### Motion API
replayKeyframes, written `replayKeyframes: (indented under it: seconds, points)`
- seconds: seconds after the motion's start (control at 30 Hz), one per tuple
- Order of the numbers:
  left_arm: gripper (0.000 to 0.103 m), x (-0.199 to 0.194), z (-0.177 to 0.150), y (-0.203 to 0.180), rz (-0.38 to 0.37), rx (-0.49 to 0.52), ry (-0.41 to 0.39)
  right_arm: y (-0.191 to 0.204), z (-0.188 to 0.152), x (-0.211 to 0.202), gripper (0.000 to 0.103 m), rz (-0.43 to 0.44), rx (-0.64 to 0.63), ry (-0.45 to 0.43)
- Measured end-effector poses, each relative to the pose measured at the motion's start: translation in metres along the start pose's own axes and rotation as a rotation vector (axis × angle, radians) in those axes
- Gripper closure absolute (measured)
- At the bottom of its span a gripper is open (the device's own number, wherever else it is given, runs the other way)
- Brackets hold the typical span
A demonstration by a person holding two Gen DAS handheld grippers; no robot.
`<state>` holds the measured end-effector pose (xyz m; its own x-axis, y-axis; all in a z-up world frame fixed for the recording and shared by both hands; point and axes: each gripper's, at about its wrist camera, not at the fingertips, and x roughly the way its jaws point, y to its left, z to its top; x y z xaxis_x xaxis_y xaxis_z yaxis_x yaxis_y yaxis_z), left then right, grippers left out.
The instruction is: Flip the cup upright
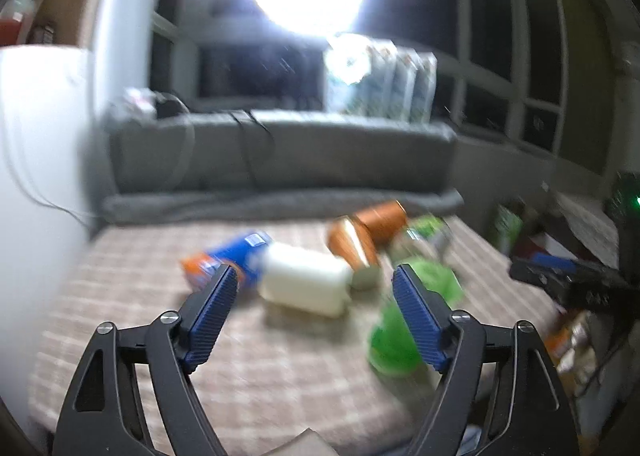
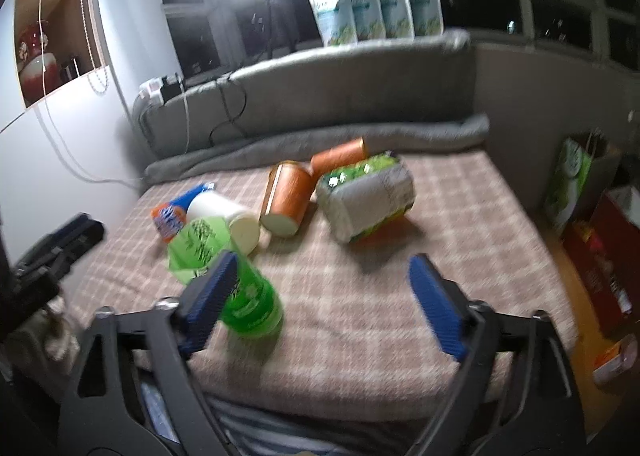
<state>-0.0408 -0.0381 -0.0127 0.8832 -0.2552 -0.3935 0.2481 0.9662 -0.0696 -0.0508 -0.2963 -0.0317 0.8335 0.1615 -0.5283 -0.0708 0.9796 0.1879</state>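
A green cup (image 2: 252, 306) lies on its side on the checked blanket (image 2: 440, 240), near the front edge, its base against a green packet (image 2: 198, 244). It also shows in the left wrist view (image 1: 394, 340), blurred. My right gripper (image 2: 320, 296) is open and empty above the blanket; its left finger overlaps the cup in view. My left gripper (image 1: 314, 310) is open and empty, its right finger in front of the cup. The left gripper also shows at the left edge of the right wrist view (image 2: 56, 248).
On the blanket lie a white cylinder (image 2: 226, 215), two orange cans (image 2: 288, 197), a blue-orange packet (image 2: 172, 213) and a wrapped pack (image 2: 368, 195). A grey sofa back (image 2: 320, 95) stands behind. Boxes (image 2: 600, 240) sit on the floor at right.
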Motion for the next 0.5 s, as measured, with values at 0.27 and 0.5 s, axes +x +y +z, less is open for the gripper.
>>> replayKeyframes:
  seconds: [0.27,0.5]
  points:
    - [0.02,-0.011,0.01,0.011,0.085,-0.021,-0.079,0.016,0.005,-0.013,0.0,-0.112,-0.074,-0.115]
    - [0.02,-0.016,0.009,0.01,0.106,-0.018,-0.099,0.024,0.007,-0.018,0.0,-0.156,-0.112,-0.163]
